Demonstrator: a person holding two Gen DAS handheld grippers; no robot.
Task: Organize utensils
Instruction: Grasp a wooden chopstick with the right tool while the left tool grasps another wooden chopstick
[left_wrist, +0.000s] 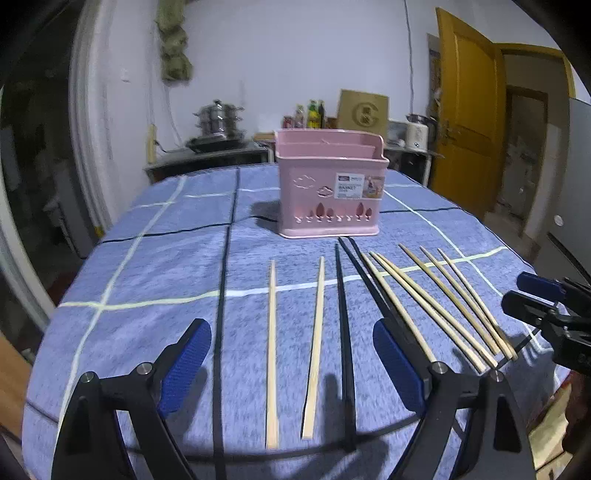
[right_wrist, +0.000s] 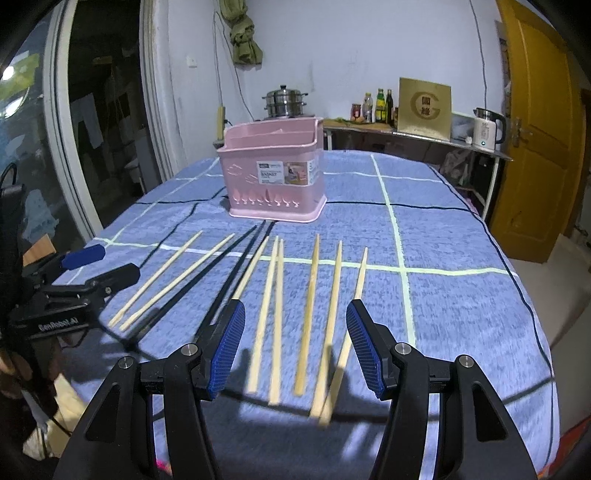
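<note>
Thin bamboo and black plastic chopsticks (right_wrist: 275, 317) lie in a row on the blue checked tablecloth (right_wrist: 443, 314), just in front of the pink plastic utensil basket (right_wrist: 271, 177). Both the left gripper (left_wrist: 291, 369) and right gripper (right_wrist: 295, 349) hover spread wide, holding nothing. The sticks look light, stiff and slippery; pinching mid-length seems safest.

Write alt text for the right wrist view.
Open right gripper hovers over wooden chopsticks and black chopsticks laid side by side on a blue checked tablecloth. A pink utensil basket stands behind them.
</note>
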